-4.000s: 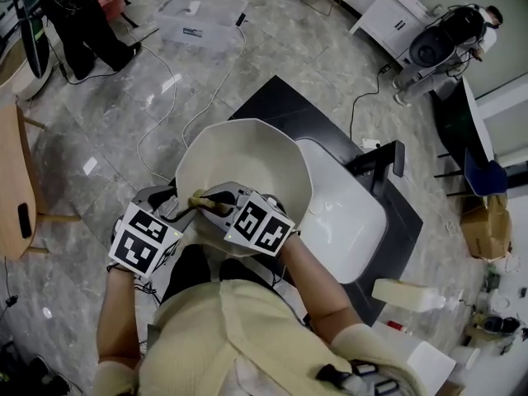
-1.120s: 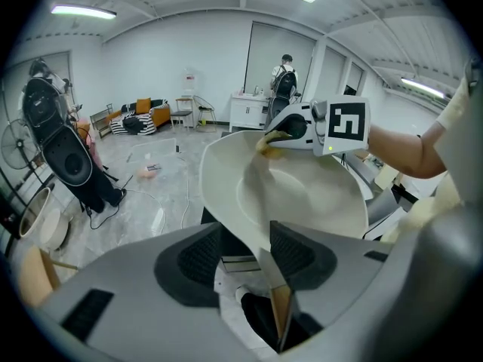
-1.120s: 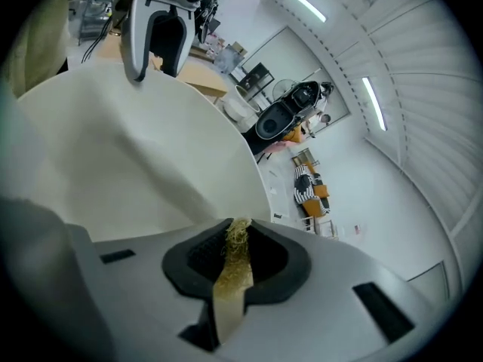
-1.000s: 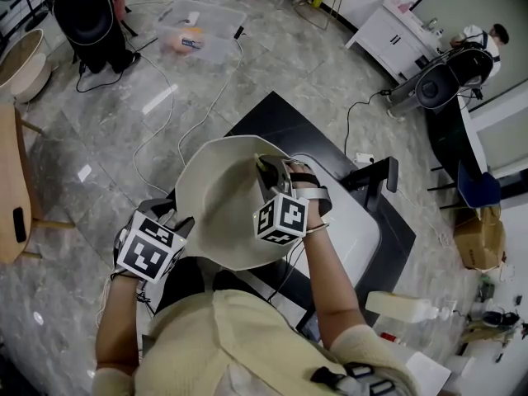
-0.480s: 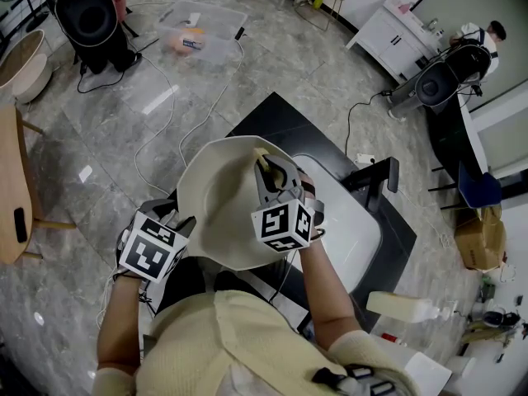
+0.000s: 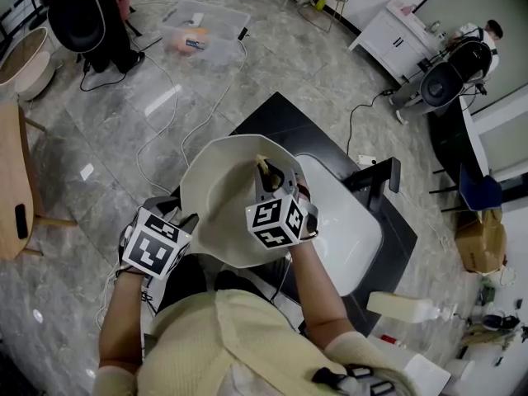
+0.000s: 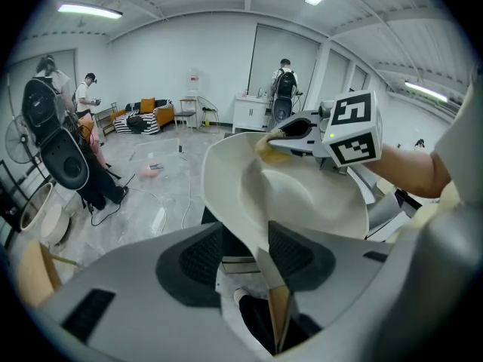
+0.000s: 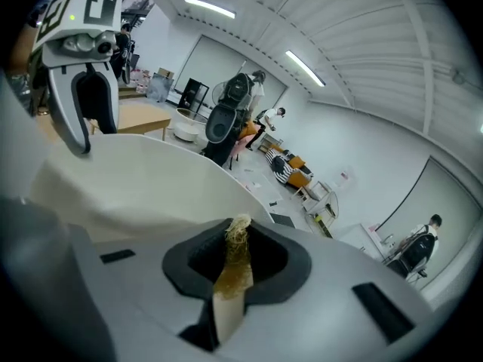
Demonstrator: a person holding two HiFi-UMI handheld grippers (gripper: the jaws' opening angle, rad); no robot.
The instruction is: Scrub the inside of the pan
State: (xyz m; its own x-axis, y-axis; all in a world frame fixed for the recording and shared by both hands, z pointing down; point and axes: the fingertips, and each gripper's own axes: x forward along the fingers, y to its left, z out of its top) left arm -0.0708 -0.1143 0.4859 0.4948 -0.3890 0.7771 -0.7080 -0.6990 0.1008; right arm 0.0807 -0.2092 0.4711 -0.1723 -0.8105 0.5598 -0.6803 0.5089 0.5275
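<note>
Left gripper view, left gripper (image 7: 241, 259): clenched on the near edge of the large white deep-sided pan (image 7: 302, 194); a thin handle piece runs between its pads.
Pan position: tilted, with the hollow turned up toward the head view. The near rim is at the left gripper and the far rim lies over the black rectangular surface (image 6: 272, 118).
Right gripper (image 8: 235, 259): clamped on the pale flat handle of a tan fibre scrubbing brush (image 8: 232, 240), reaching in over the pan's right-hand rim.
Brush contact: the bristle end points at the inner wall near the far rim. Whether it touches cannot be told.
Surface: carries a white rounded basin (image 6: 351, 221) just right of the pan.
Floor: grey marble tile floor (image 6: 124, 130) with loose cables. A clear plastic bin (image 6: 202, 23) stands well beyond the surface.
</note>
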